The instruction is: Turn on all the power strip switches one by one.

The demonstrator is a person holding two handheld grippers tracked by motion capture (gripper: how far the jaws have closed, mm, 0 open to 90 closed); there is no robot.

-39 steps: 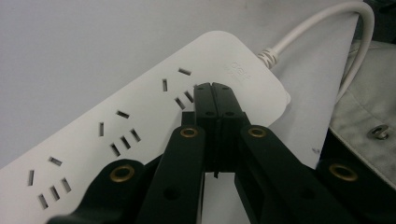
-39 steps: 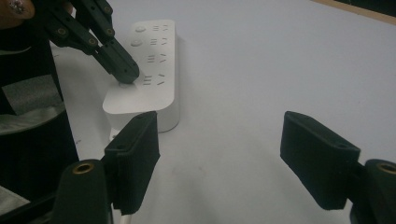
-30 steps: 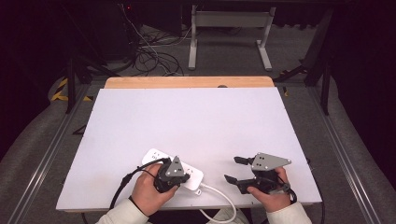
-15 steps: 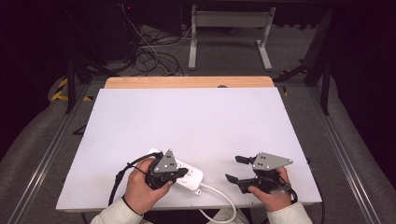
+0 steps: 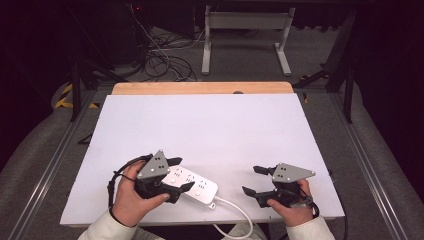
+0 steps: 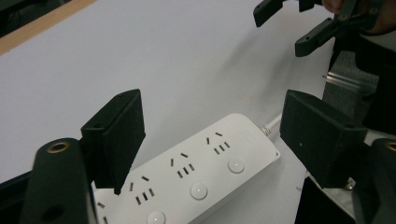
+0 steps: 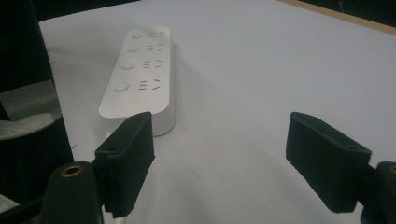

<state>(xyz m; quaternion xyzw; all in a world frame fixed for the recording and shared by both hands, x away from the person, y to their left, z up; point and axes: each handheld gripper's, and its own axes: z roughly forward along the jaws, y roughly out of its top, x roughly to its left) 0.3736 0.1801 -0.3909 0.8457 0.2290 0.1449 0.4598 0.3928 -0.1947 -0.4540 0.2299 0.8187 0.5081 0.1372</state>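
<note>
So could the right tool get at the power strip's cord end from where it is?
Probably yes. The right tool stands open with bare tabletop between it and the power strip, whose cord end faces it. The left tool sits over the strip's other half, its jaws just opened off it.

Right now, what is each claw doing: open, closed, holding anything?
Left claw: open, jaws just opened, standing over the white power strip without gripping it.
Right claw: open, jaws just widened, nothing between them.
</note>
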